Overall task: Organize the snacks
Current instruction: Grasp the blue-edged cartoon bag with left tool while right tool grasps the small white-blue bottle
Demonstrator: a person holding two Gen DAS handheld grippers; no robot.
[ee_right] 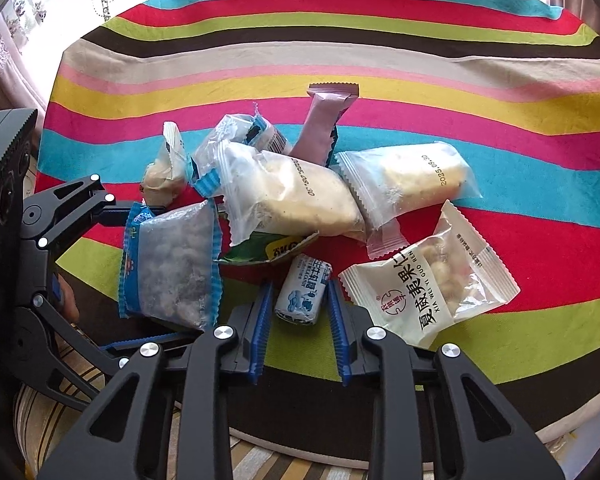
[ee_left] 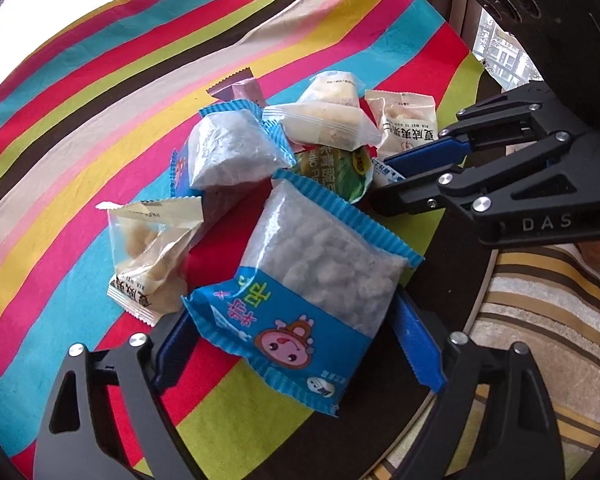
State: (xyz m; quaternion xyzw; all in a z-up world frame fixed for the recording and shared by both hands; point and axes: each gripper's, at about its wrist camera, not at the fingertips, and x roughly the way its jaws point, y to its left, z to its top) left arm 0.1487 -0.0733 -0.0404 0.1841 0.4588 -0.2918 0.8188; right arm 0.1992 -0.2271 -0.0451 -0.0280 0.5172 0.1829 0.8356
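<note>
Striped tablecloth (ee_right: 380, 64) carries the snack pile. Left gripper (ee_left: 296, 344) clamps one blue packet (ee_left: 300, 284); right gripper (ee_right: 300, 312) straddles one candy roll (ee_right: 302, 294), contact indeterminable.

— What's under everything you're looking at?
— A worktop (ee_right: 380, 60) covered by a striped cloth (ee_left: 100, 92): red, teal, lime, brown, cream, pink, yellow bands, creased in places.
— And past its near edge?
— A brown-and-cream striped cushion (ee_left: 548, 320). Bright windows (ee_right: 40, 4) sit behind.
</note>
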